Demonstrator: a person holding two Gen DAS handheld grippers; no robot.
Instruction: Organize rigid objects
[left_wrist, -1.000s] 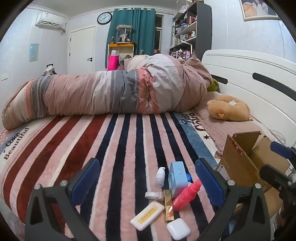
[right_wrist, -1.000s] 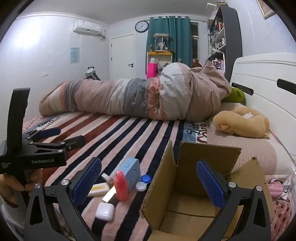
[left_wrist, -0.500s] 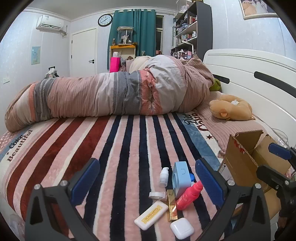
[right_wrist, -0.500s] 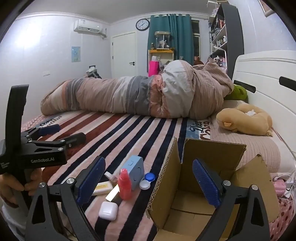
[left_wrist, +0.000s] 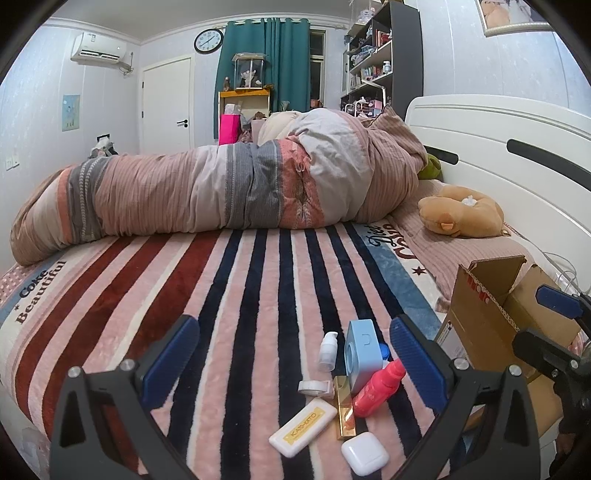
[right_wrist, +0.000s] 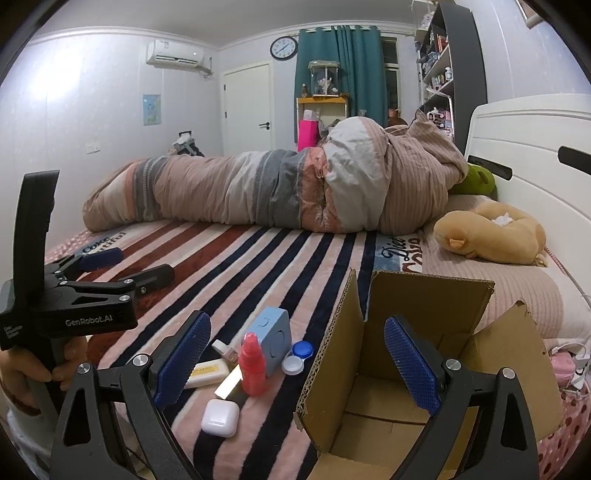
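A cluster of small items lies on the striped blanket: a light blue box (left_wrist: 362, 355), a red bottle (left_wrist: 377, 388), a small white pump bottle (left_wrist: 327, 350), a white flat case (left_wrist: 303, 431), a gold stick (left_wrist: 345, 412), a white earbud case (left_wrist: 364, 453) and a tape dispenser (left_wrist: 314, 387). My left gripper (left_wrist: 293, 360) is open and empty, held just before the cluster. An open cardboard box (right_wrist: 417, 365) stands to the right of the items. My right gripper (right_wrist: 297, 363) is open and empty above the box's left flap. A blue contact lens case (right_wrist: 297, 356) lies beside the blue box (right_wrist: 272, 339).
A rolled striped duvet (left_wrist: 229, 192) lies across the far side of the bed. A tan plush toy (left_wrist: 461, 216) rests on the pillow by the white headboard (left_wrist: 509, 155). Cables and a pink item (right_wrist: 565, 365) lie at the right bed edge.
Both grippers have drawn back and risen slightly, so the item cluster sits a little farther off in both views. Neither gripper has taken hold of anything.
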